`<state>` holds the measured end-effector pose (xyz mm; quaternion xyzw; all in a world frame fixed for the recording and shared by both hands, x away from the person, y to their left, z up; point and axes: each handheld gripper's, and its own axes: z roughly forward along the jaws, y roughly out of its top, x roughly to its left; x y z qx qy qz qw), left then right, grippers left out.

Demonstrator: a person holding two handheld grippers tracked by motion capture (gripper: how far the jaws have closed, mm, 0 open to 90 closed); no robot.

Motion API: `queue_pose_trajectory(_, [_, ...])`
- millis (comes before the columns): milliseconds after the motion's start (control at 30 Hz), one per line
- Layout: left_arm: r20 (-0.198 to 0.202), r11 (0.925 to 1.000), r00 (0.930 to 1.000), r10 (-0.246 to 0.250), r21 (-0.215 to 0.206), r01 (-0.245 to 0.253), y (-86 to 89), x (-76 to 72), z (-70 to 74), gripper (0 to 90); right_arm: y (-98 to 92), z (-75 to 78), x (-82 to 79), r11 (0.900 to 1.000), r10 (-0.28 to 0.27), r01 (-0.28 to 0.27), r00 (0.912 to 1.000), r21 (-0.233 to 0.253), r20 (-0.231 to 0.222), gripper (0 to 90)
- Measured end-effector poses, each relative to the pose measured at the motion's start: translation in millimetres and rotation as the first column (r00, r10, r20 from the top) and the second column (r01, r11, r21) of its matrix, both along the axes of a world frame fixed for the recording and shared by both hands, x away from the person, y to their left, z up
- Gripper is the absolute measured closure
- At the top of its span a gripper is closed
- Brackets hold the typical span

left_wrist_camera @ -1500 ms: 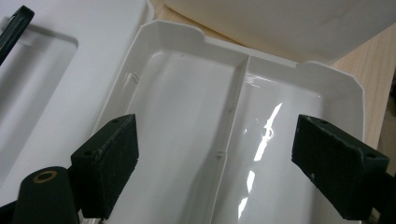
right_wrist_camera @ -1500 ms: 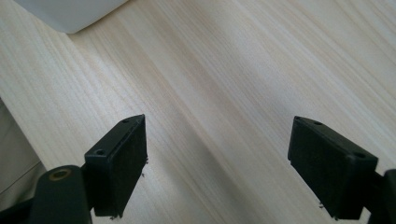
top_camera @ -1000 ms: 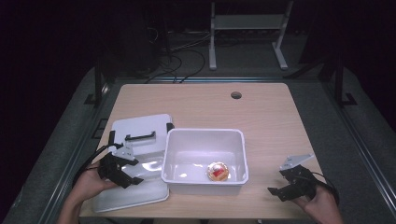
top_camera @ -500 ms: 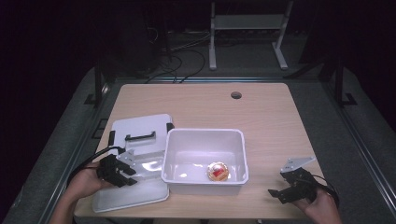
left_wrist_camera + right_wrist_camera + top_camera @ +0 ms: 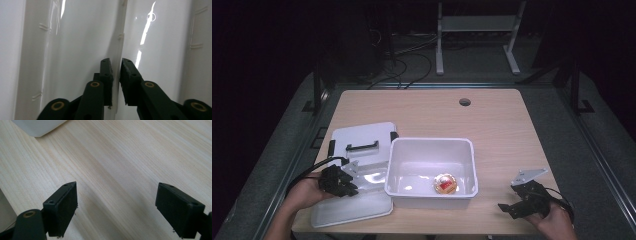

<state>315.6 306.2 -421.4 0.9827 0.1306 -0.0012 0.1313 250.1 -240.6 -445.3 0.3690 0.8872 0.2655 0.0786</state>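
A white lid (image 5: pixel 362 132) with a black handle (image 5: pixel 362 146) lies flat left of an open white bin (image 5: pixel 430 141). In the bin sits a small round red and yellow item (image 5: pixel 445 184). My left gripper (image 5: pixel 352 186) rests over the lid's near half. In the left gripper view it (image 5: pixel 116 62) is shut on a thin raised ridge of the lid (image 5: pixel 75 37). My right gripper (image 5: pixel 508 210) hovers low over bare wood near the table's front right corner. It (image 5: pixel 116 192) is wide open, with nothing between its fingers.
The wooden table (image 5: pixel 492 125) has a round cable hole (image 5: pixel 464 102) at the back. A corner of the bin (image 5: pixel 37 126) shows at the top left of the right gripper view. Dark floor, cables and a metal stand lie beyond the far edge.
The right gripper has drawn back a little toward the front edge. The left gripper has stayed on the lid, shifting only slightly.
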Motion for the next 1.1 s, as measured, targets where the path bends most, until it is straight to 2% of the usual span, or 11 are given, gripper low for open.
queue_pose_trajectory(67, [-0.014, 1.0, 0.9999, 0.0, 0.001, 0.0, -0.8, 0.6, -1.1, 81.7, 0.2, 0.4, -0.1, 1.0, 0.004, -0.004, 1.0, 0.001, 0.003, 17.4])
queue_pose_trajectory(167, [-0.017, 0.9998, 0.9997, -0.019, 0.01, 0.019, -2.0, 0.2, -0.5, 86.7, 0.2, 1.1, -0.7, 1.0, 0.006, -0.006, 1.0, 0.002, 0.005, 17.4])
queue_pose_trajectory(300, [-0.022, 0.9988, 0.999, -0.04, 0.026, 0.04, -2.6, -1.0, 0.7, 89.0, -0.1, 1.3, -0.9, 1.0, 0.004, -0.004, 1.0, 0.002, 0.007, 17.5])
queue_pose_trajectory(533, [-0.014, 0.9988, 0.9996, -0.026, 0.042, 0.027, 6.4, -4.9, 12.3, 89.3, -0.2, 1.2, -1.1, 1.0, 0.004, -0.004, 1.0, 0.004, 0.008, 17.4])
queue_pose_trajectory(767, [0.002, 0.9986, 1.0, 0.001, 0.054, -0.002, 26.4, -7.6, 42.0, 89.3, -0.3, 1.9, -1.6, 1.0, 0.006, -0.006, 0.9999, 0.007, 0.012, 17.4])
queue_pose_trajectory(933, [0.019, 0.9973, 0.9997, 0.017, 0.071, -0.018, 38.0, -7.2, 70.0, 89.3, 0.2, 1.9, -1.3, 1.0, 0.006, -0.006, 0.9999, 0.007, 0.013, 17.4])
queue_pose_trajectory(1100, [0.053, 0.9943, 0.9981, 0.031, 0.1, -0.036, 42.8, -4.9, 99.0, 89.3, 0.7, 1.9, -1.0, 1.0, 0.007, -0.007, 0.9999, 0.006, 0.013, 17.4])
